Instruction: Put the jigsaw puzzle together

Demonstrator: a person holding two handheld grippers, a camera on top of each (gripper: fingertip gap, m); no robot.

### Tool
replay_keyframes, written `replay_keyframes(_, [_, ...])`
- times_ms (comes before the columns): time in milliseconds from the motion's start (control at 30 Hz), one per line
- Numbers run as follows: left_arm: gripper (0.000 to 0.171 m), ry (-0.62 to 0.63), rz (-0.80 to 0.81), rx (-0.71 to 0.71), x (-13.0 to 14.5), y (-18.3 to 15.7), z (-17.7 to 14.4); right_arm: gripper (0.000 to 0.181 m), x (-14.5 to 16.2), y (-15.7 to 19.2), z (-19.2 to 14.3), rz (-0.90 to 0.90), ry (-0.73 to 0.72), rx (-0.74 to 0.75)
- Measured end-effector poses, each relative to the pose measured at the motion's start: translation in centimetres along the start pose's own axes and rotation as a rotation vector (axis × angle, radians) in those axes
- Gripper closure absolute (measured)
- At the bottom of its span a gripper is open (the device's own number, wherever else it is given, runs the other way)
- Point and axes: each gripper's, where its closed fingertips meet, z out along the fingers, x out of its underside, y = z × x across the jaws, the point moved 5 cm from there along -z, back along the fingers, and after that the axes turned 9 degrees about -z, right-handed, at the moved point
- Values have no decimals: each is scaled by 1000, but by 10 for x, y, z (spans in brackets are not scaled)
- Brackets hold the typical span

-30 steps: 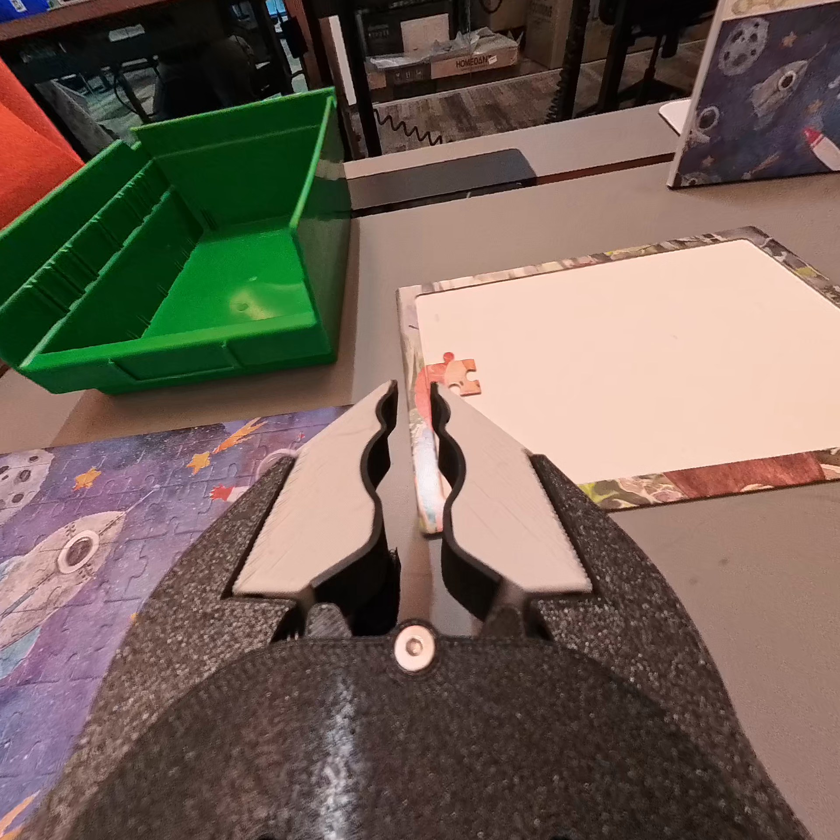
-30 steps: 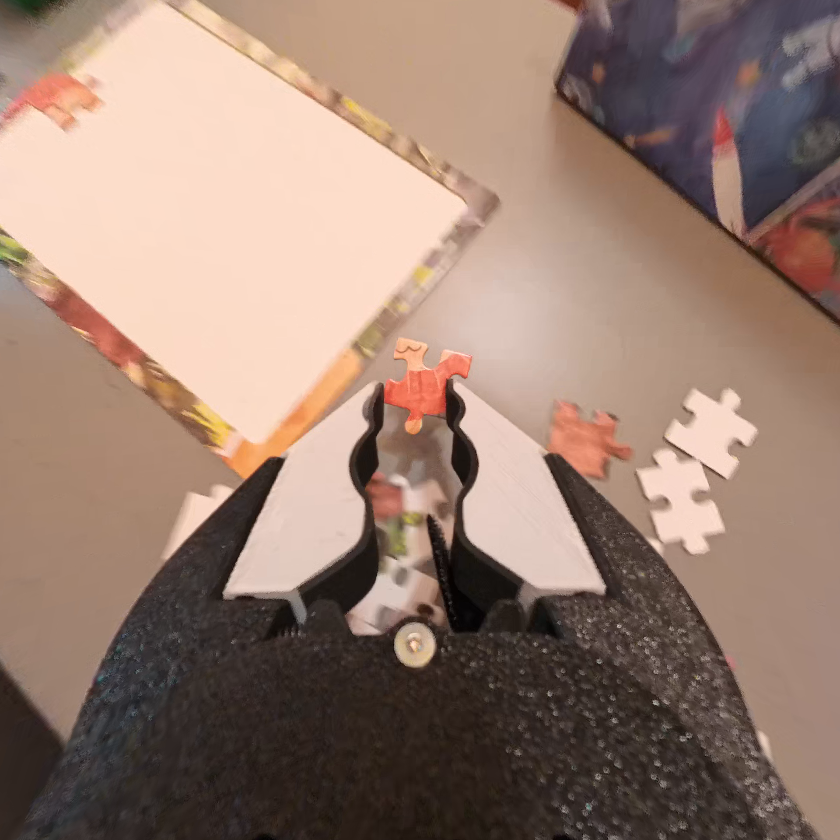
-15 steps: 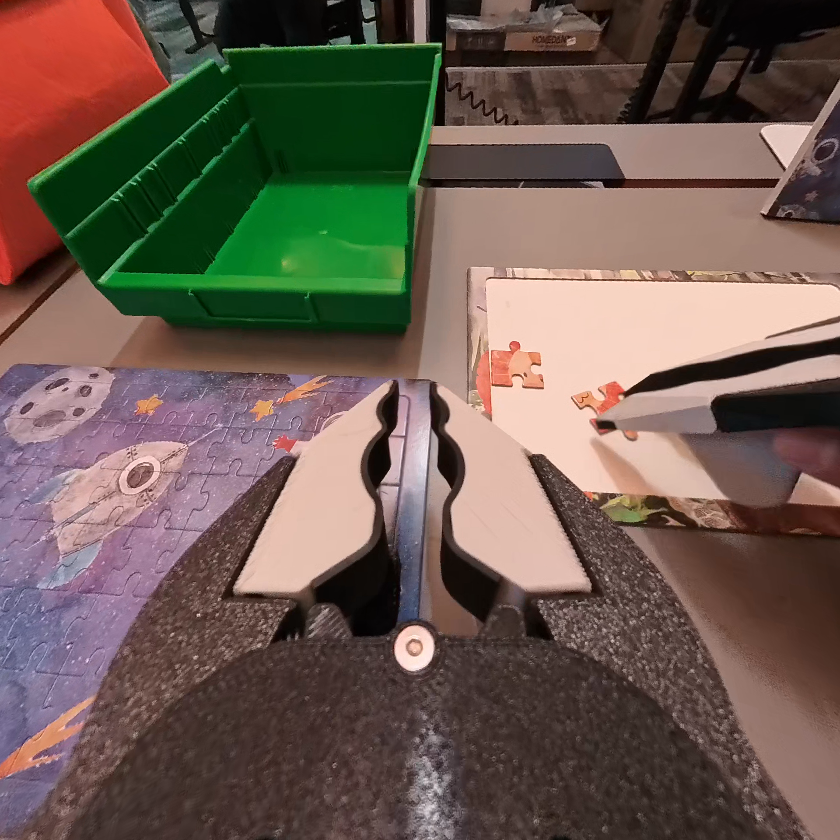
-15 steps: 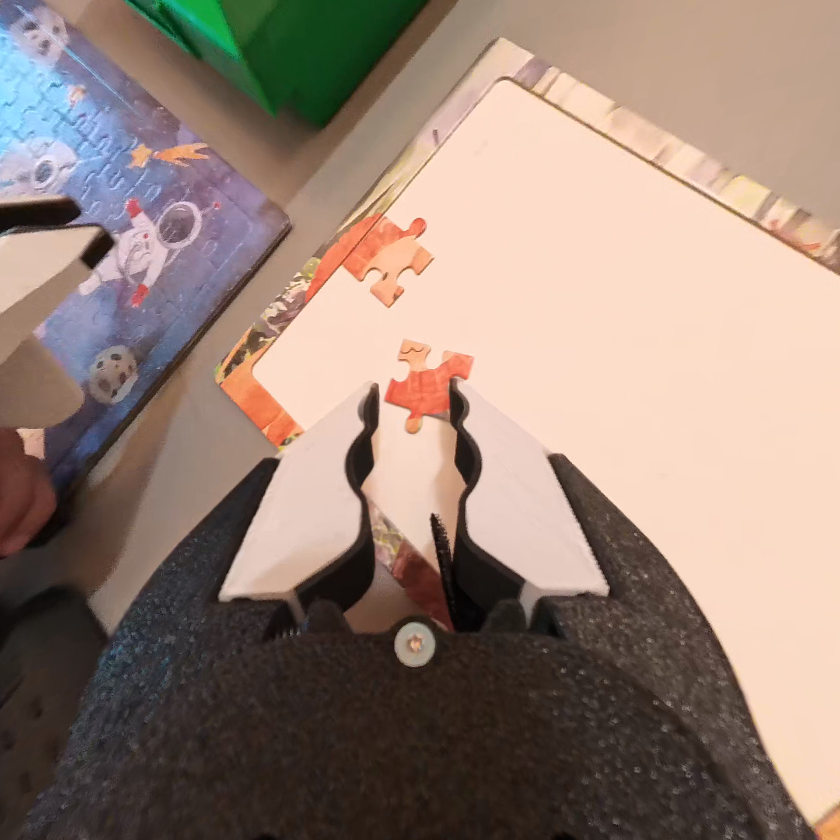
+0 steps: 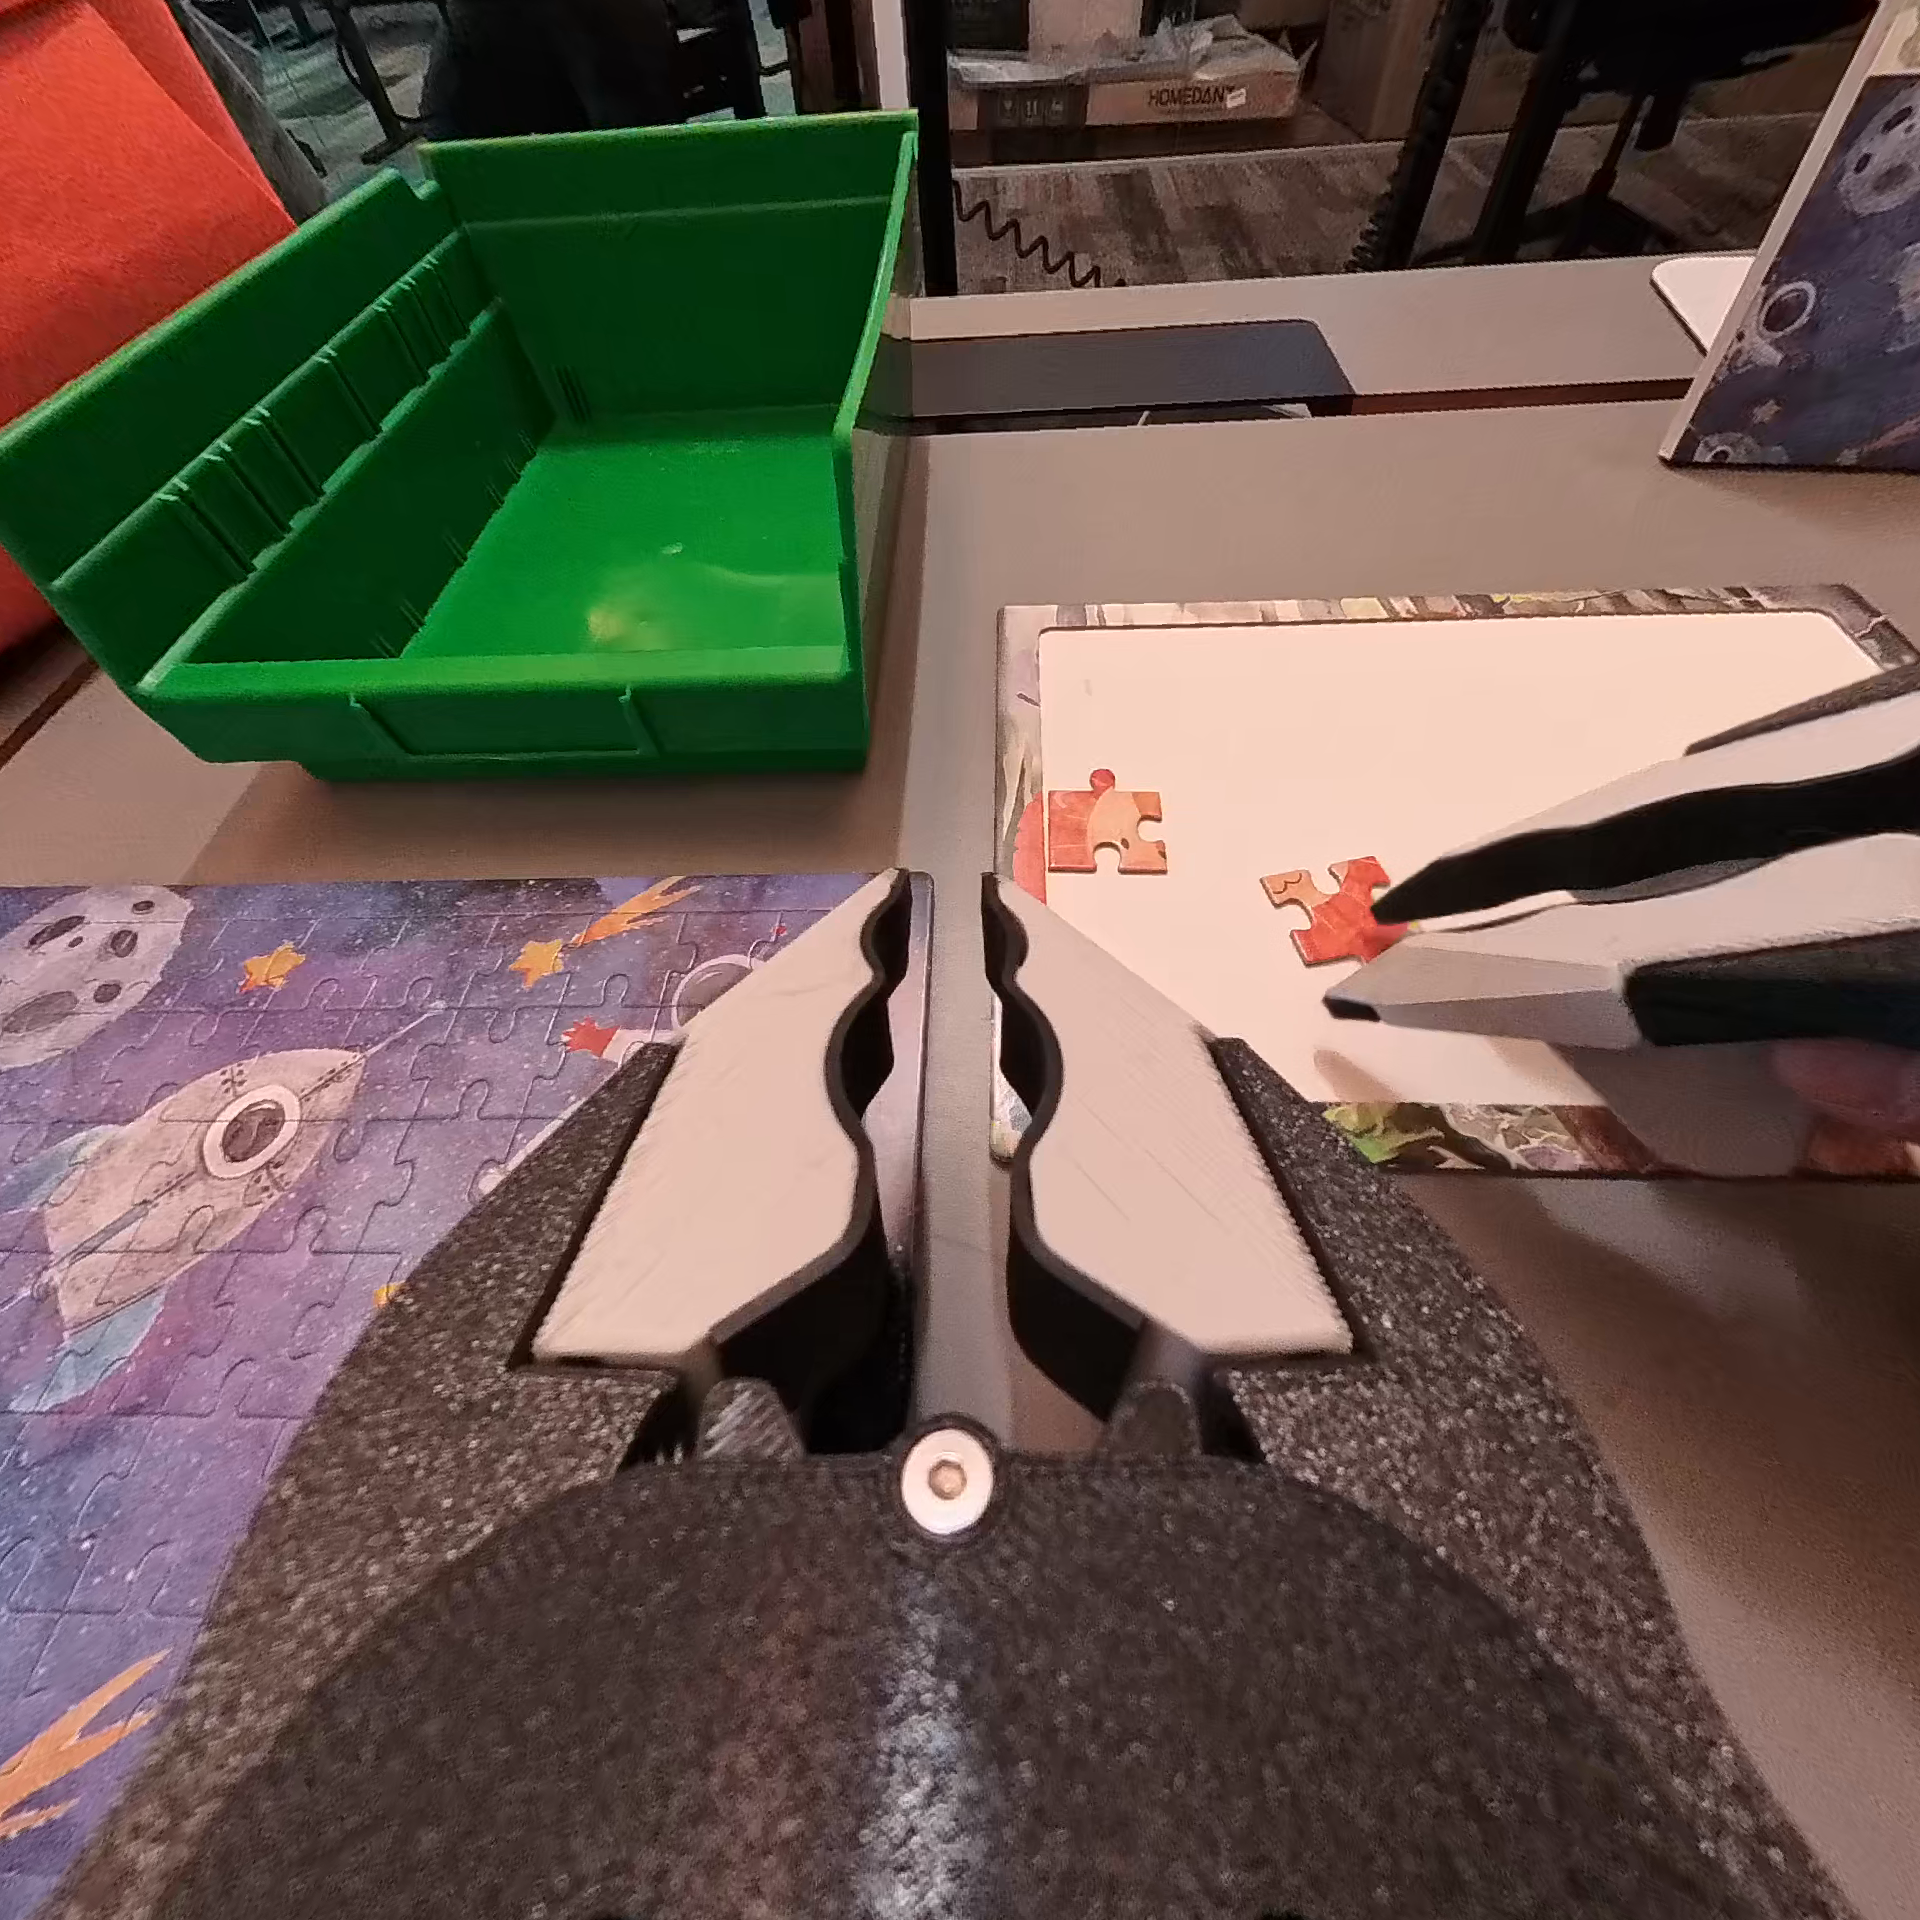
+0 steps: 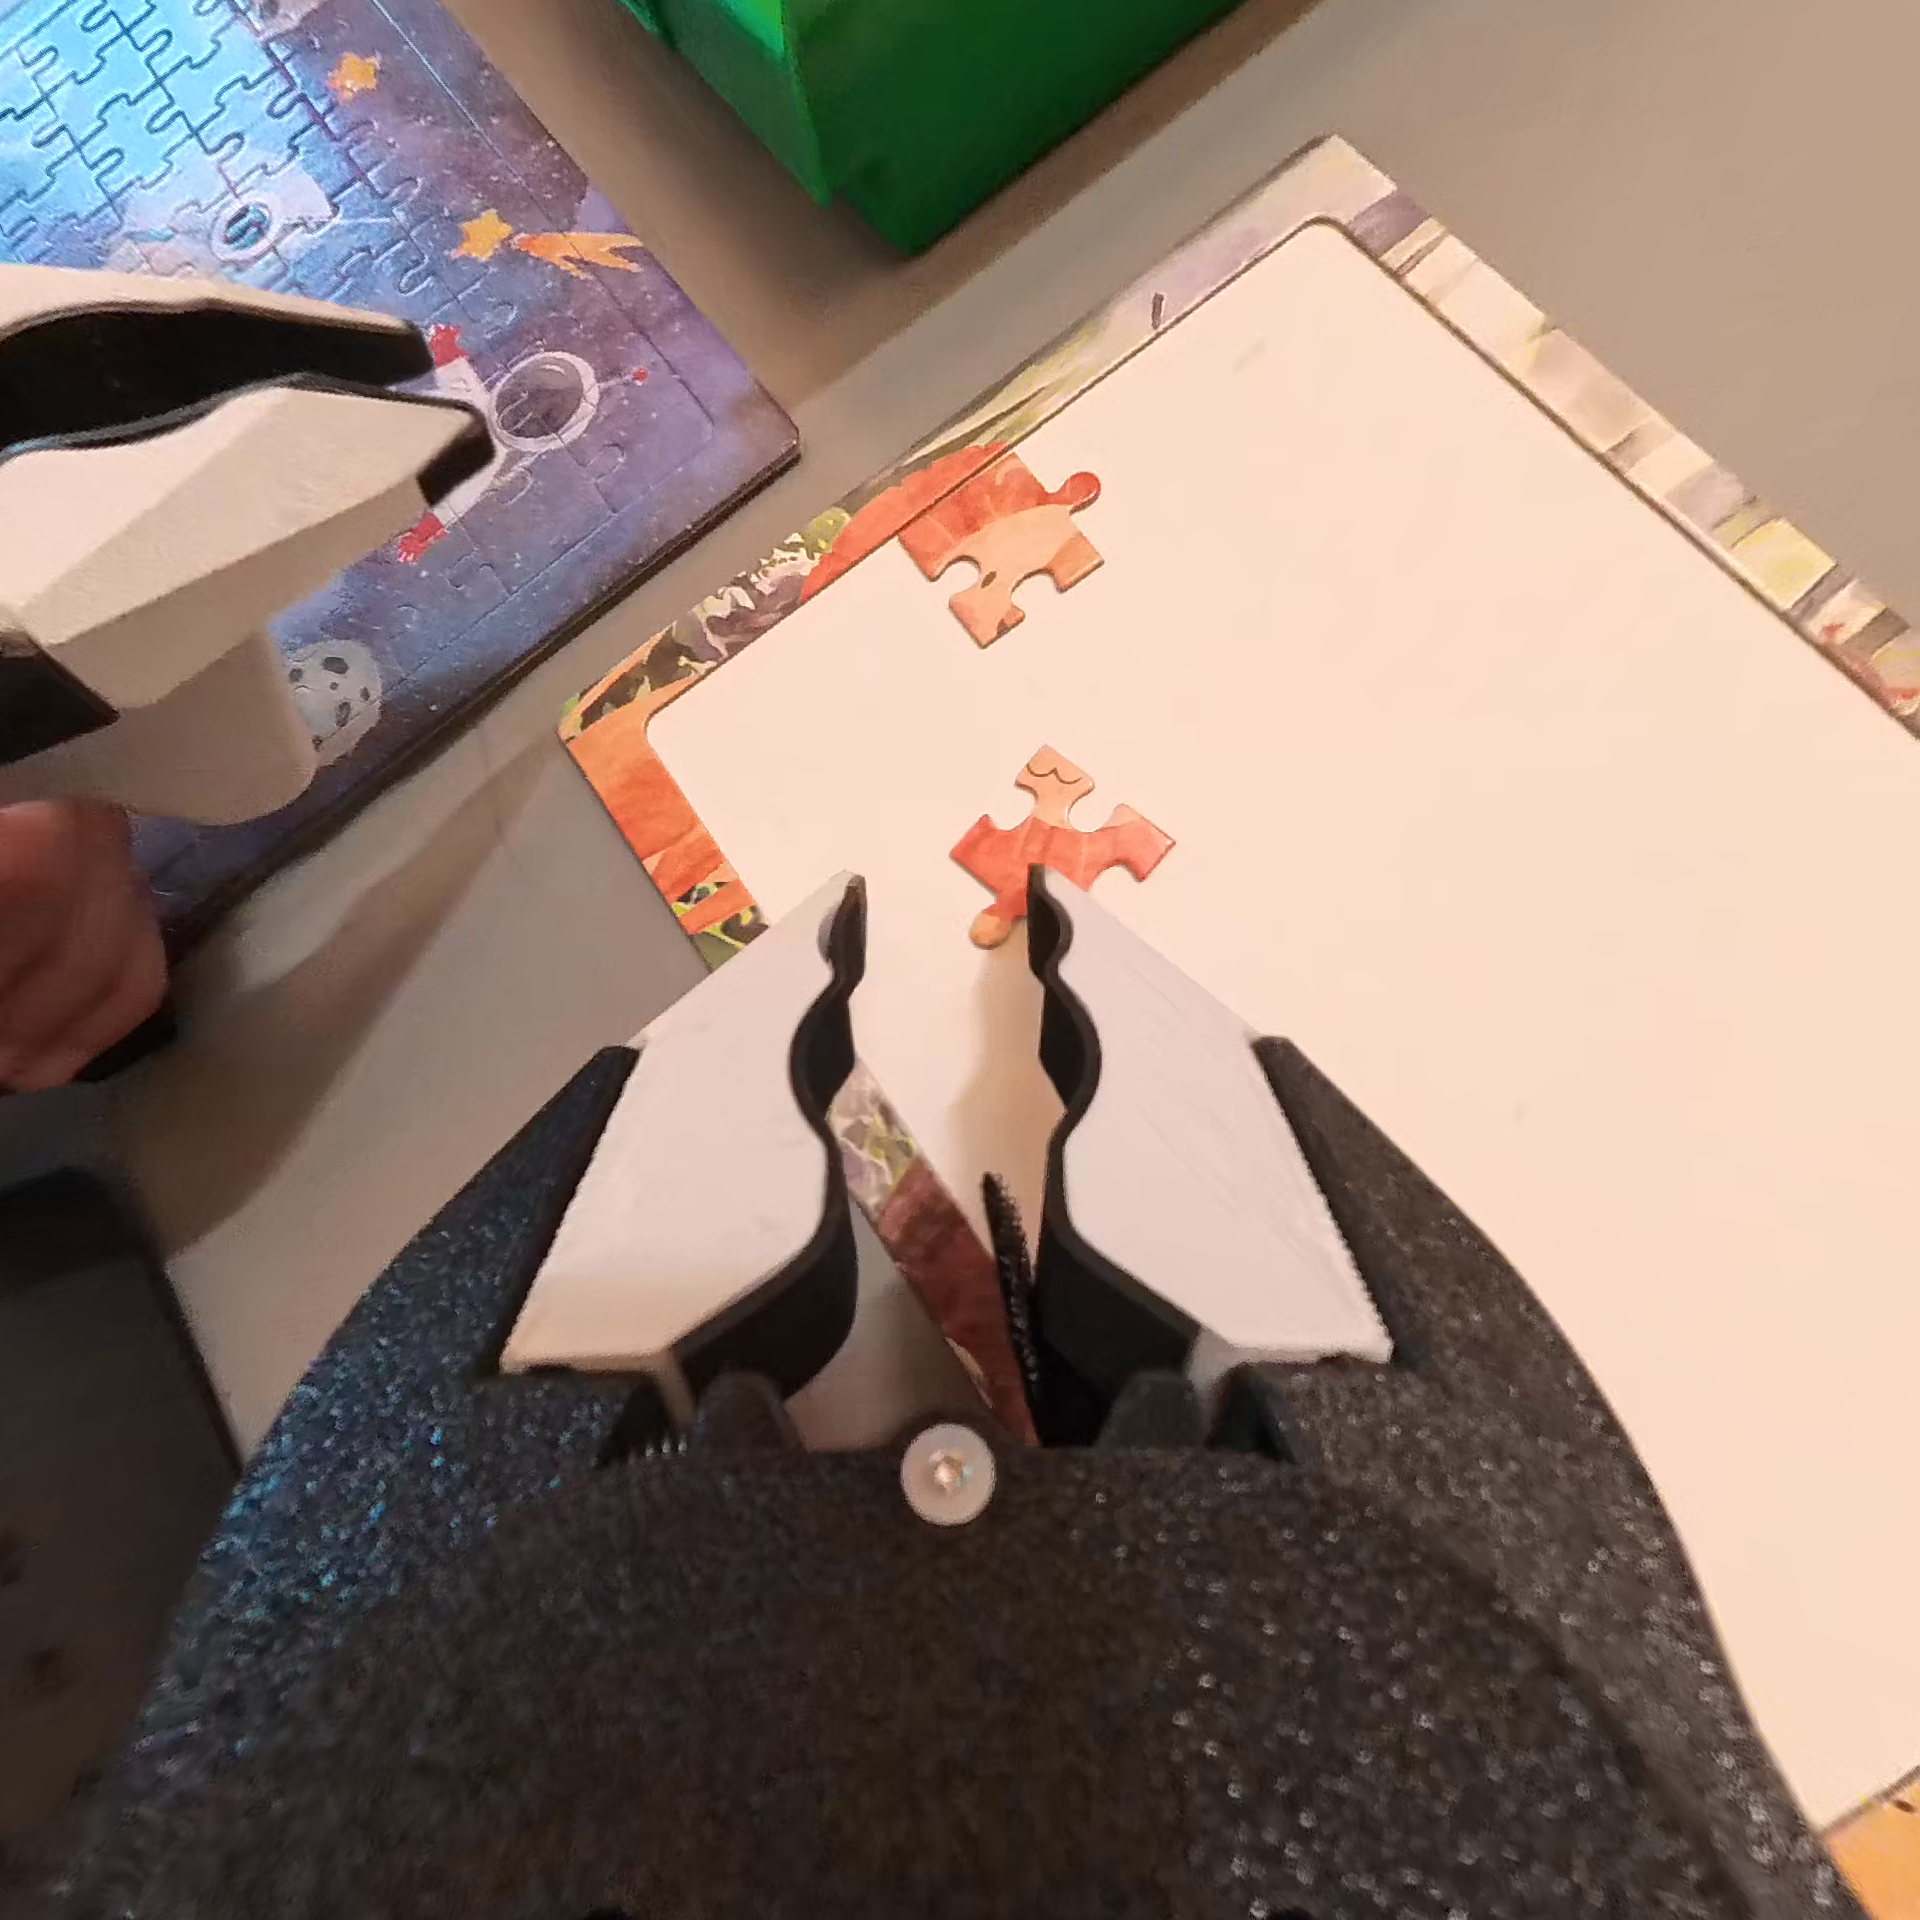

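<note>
The puzzle frame board [image 5: 1455,727] lies on the grey table, with a white inside and a painted rim; it also shows in the right wrist view [image 6: 1455,727]. One orange piece [image 5: 1103,831] [image 6: 1003,556] sits against the board's left rim. A second orange piece [image 5: 1325,914] [image 6: 1060,836] lies flat on the white inside. My right gripper [image 6: 945,883] [image 5: 1361,956] is open just behind it, with its right fingertip [image 6: 1039,904] at the piece's near edge. My left gripper [image 5: 948,883] [image 6: 457,395] is shut and empty, hovering between the two puzzles.
A green bin [image 5: 499,582] stands empty at the back left. A finished space puzzle [image 5: 260,1039] [image 6: 312,156] lies left of the board. A puzzle box [image 5: 1829,312] stands upright at the back right. A hand [image 6: 62,935] holds the left gripper.
My right gripper carried the orange piece from the loose pieces over the board, lowered it and let it go onto the white inside. My left gripper swung left, then held still.
</note>
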Motion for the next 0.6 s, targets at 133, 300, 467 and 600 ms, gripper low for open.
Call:
replay_keyframes(133, [159,4,-2,5,1,-1,1,155,4,-12,-7,4,6,45])
replay_keyframes(300, [159,60,-21,-14,7,2,3,155,10,-11,-1,-13,44,32])
replay_keyframes(467, [171,328,-39,27,36,-1,20,156,4,-6,3,4,28,-33])
replay_keyframes(600, [171,356,-26,4,38,0,23,156,1,-14,3,3,21,-13])
